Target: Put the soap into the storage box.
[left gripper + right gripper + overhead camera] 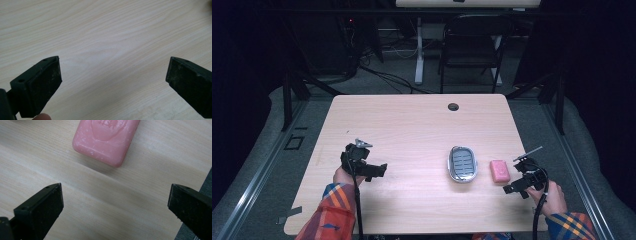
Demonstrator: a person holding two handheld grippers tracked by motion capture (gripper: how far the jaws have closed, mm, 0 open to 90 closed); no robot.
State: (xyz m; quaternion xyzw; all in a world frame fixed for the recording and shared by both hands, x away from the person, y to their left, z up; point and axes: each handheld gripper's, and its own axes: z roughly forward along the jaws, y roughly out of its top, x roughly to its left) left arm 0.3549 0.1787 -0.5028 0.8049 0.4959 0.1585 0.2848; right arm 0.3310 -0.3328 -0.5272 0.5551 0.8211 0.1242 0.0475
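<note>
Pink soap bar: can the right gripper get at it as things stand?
Probably yes. The right gripper is open just short of the pink soap bar, with bare table between; the soap dish sits clear, beyond.

This looks like a lab or recording studio: a pale wood desk (412,125) with a cable grommet hole (453,106) stands on grey carpet (257,150) between dark curtains, with metal floor rails (252,180), a black folding chair (469,47), loose cables (387,77) and a second desk's white leg (418,50) behind.
</note>
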